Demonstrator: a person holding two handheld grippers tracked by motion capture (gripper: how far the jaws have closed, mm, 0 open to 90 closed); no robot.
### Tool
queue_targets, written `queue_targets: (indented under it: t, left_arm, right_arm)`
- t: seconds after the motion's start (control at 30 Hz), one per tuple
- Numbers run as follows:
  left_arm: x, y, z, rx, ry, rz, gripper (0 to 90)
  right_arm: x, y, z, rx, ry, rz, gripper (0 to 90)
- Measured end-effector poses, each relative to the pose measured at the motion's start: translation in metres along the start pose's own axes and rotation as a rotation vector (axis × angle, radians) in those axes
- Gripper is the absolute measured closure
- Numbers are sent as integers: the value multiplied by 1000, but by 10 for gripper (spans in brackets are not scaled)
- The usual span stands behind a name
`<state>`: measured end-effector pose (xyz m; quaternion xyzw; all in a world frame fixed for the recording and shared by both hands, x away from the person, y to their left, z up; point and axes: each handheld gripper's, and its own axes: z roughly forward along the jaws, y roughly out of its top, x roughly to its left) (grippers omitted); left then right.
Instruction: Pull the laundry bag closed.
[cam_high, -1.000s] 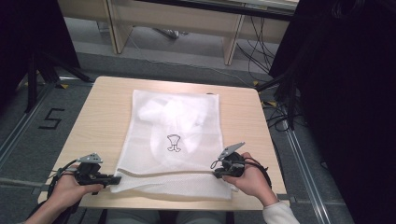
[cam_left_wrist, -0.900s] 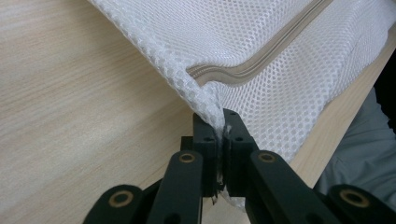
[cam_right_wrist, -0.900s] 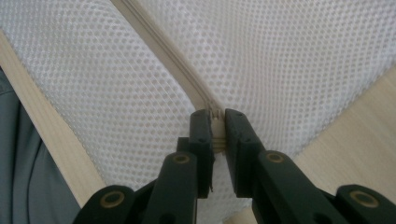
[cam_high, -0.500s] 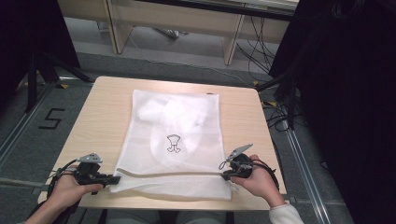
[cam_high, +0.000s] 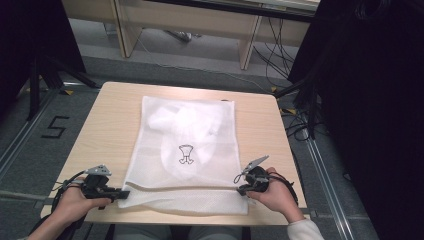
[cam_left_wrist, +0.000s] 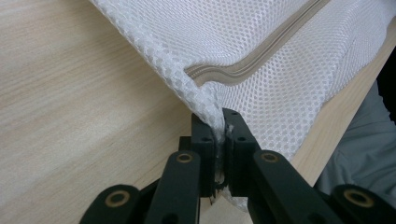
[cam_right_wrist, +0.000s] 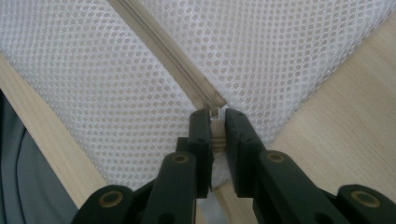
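A white mesh bag (cam_high: 186, 160) is laid flat on the wooden bench (cam_high: 105, 125), with a crumpled white item and a small black emblem (cam_high: 186, 154) seen through the mesh. The zipper (cam_high: 182, 187) runs across the bag near the bench's front edge. The left claw (cam_left_wrist: 218, 128) is pressed together on the bag's near left corner. The right claw (cam_right_wrist: 215, 122) is closed on the zipper pull (cam_right_wrist: 215, 113) at the zipper's right end. Each claw is held in a hand at the bench's front edge.
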<state>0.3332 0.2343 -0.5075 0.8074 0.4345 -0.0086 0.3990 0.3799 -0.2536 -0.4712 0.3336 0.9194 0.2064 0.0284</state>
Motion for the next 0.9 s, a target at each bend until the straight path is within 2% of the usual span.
queue_targets:
  t: [0.07, 0.1, 0.2, 0.23, 0.3, 0.33, 0.37, 0.4, 0.43, 0.5, 0.53, 0.57, 0.63, 0.7, 0.73, 0.8, 0.83, 0.87, 0.9]
  left_arm:
    - [0, 0, 1, 13, -5, 1, 813]
    - [1, 0, 0, 43, -7, 2, 793]
    - [0, 0, -2, 27, -2, -8, 727]
    - [0, 0, -3, 22, -1, 5, 695]
    - [0, 1, -4, -28, 16, -2, 605]
    - [0, 1, -5, -43, 24, -15, 564]
    - [2, 2, -7, -65, 26, -15, 522]
    - [2, 3, -9, -98, 39, -21, 492]
    - [4, 3, -10, -125, 45, -20, 464]
    - [6, 4, -13, -173, 65, -35, 405]
    - [7, 5, -15, -194, 88, -25, 376]
    - [8, 5, -16, -210, 102, -26, 346]
    - [8, 7, -19, -271, 110, -47, 304]
    - [8, 8, -22, -294, 125, -38, 287]
    - [8, 8, -23, -302, 131, -33, 286]
    - [8, 8, -23, -312, 132, -37, 288]
    - [8, 8, -24, -306, 135, -21, 291]
    - [8, 8, -25, -310, 135, -21, 292]
    - [8, 8, -25, -312, 134, -21, 297]
  right_arm:
    - [0, 0, 0, -6, -2, 8, 806]
    - [-1, 0, 1, -12, -4, 17, 790]
    - [-1, -2, -1, -27, -8, 58, 769]
    - [-1, -2, -2, -41, -10, 68, 758]
    - [-3, -2, -3, -75, -13, 75, 741]
    - [0, -3, -5, -76, -5, 144, 727]
    - [-3, -4, -5, -105, -15, 126, 704]
    - [-5, -5, -5, -127, -23, 139, 691]
    - [-5, -6, -5, -141, -35, 179, 677]
    - [-8, -9, -3, -215, -38, 197, 653]
    - [-10, -9, -5, -218, -50, 192, 643]
    - [-12, -11, -5, -247, -52, 217, 633]
    - [-11, -12, -6, -294, -38, 293, 610]
    - [-13, -13, -7, -316, -43, 337, 599]
    - [-13, -13, -11, -286, -44, 366, 596]
    - [-14, -15, -7, -335, -59, 392, 589]
    - [-13, -15, -9, -335, -42, 407, 587]
    - [-13, -16, -12, -305, -40, 407, 586]
    - [-13, -17, -10, -333, -16, 421, 585]
